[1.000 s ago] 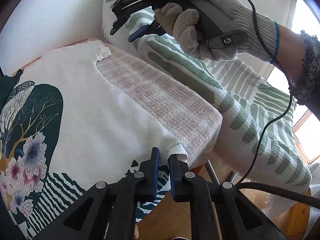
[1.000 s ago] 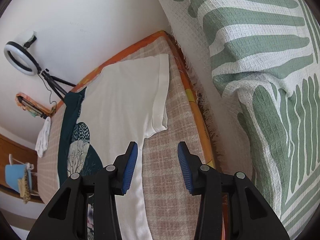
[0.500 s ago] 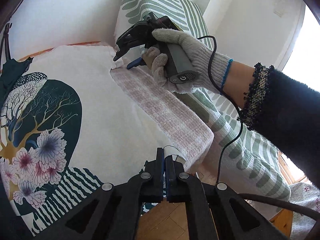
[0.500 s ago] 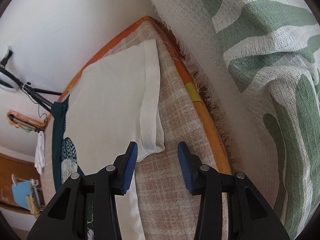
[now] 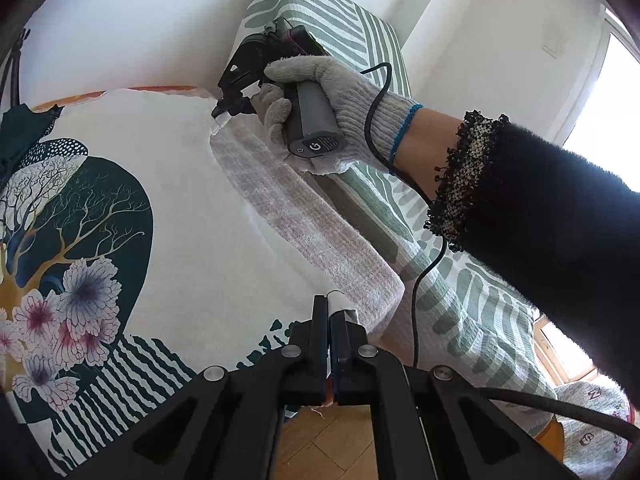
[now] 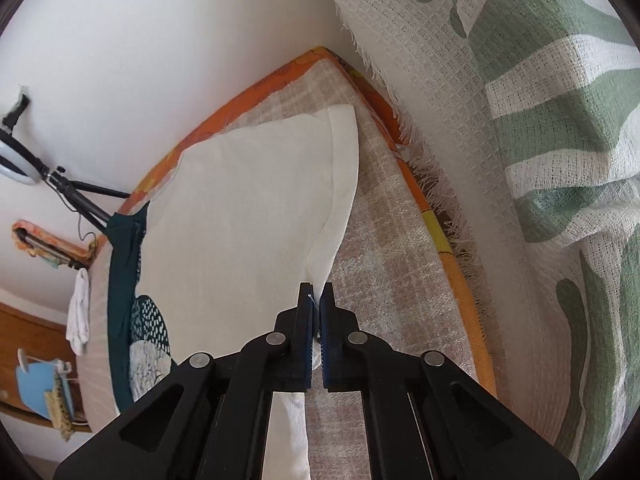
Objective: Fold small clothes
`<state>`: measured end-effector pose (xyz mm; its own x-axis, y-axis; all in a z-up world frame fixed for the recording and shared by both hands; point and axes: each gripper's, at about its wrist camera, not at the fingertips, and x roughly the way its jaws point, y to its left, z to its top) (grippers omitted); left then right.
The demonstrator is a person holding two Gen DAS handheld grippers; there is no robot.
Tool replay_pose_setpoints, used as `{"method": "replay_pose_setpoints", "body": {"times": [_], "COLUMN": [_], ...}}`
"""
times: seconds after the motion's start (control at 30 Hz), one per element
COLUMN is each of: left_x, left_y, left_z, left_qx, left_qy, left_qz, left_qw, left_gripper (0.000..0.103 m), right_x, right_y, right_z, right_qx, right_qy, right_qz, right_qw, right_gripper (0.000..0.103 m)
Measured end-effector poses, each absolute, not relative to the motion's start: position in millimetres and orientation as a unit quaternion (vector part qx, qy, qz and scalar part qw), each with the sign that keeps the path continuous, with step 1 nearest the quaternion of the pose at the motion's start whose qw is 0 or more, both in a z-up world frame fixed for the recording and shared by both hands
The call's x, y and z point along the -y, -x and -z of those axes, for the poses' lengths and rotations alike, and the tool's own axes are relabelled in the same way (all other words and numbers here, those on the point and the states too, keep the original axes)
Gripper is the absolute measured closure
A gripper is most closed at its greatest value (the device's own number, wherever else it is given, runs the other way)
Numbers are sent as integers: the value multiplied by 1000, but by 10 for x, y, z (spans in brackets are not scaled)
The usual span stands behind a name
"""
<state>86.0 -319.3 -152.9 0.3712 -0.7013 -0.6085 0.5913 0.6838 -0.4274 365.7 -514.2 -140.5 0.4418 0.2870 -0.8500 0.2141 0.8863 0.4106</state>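
You've got the white printed T-shirt spread flat on the checked beige pad, so its edge is easy to reach. Your left gripper pinches the hem corner, your right gripper clamps the sleeve edge: both ends of one side held, ready to fold across.

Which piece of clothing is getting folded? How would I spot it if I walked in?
Look for the padded board with the pinkish checked cover and orange edge, next to the green leaf-striped blanket. Spread flat on it lies a white T-shirt. It alone carries a dark teal picture of a golden tree and pink flowers, and both grippers pinch its near edge.
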Motion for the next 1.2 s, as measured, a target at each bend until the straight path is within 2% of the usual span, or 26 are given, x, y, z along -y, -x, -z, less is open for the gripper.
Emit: {"method": "replay_pose_setpoints", "body": {"times": [0.3,0.5,0.77,0.9,0.93,1.07,1.2], "left_x": [2623,2079,1641,1541,1531,1443,1191], "left_y": [-795,-713,-650,-597,-602,-614,-575], "left_z": [1299,1287,1504,1571,1588,1604,1478], "left_qx": [-365,-353,-384,-397,-403,-414,-400], "left_qy": [112,128,127,107,101,92,90], "left_qz": [369,337,297,292,288,281,271], "left_qw": [848,863,865,864,863,861,871], "left_gripper": [103,103,103,103,102,82,77], "right_x": [4490,3727,2618,2365,2333,2324,2507], "right_y": [-3740,-3843,-3968,-3991,-3996,-4018,-3940], "right_z": [770,568,994,1283,1341,1481,1257], "right_qx": [-495,-489,-520,-542,-548,-568,-561], "right_qy": [-156,-81,21,36,35,29,-15], "right_qz": [-42,-76,-118,-133,-140,-144,-187], "right_qw": [854,865,846,829,824,810,806], "right_gripper": [101,101,101,101,101,97,94]}}
